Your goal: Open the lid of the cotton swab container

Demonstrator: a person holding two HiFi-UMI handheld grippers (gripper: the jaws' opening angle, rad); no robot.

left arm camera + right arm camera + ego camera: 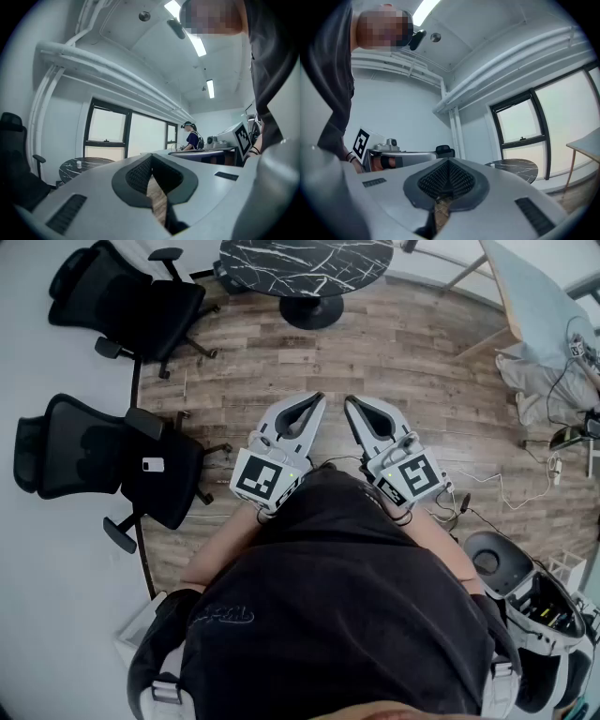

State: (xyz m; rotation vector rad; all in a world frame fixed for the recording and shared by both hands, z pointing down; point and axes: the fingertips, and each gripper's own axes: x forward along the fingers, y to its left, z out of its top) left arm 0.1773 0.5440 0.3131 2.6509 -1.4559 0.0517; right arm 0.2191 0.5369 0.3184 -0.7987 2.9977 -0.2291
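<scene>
No cotton swab container shows clearly in any view. In the left gripper view a small white object (78, 164) stands on the round black marble table (86, 165); I cannot tell what it is. In the head view both grippers are held level in front of the person's body, above the wooden floor. My left gripper (314, 397) is shut with nothing between its jaws, also seen in its own view (151, 161). My right gripper (352, 401) is shut and empty too, as its own view (447, 164) shows. The tips point towards each other, a little apart.
Two black office chairs (122, 296) (103, 460) stand at the left. The round marble table (305, 263) is ahead, a pale table (539, 296) at the top right with cables on the floor below. A white device (525, 601) sits at the lower right. Another person (191, 139) stands far off.
</scene>
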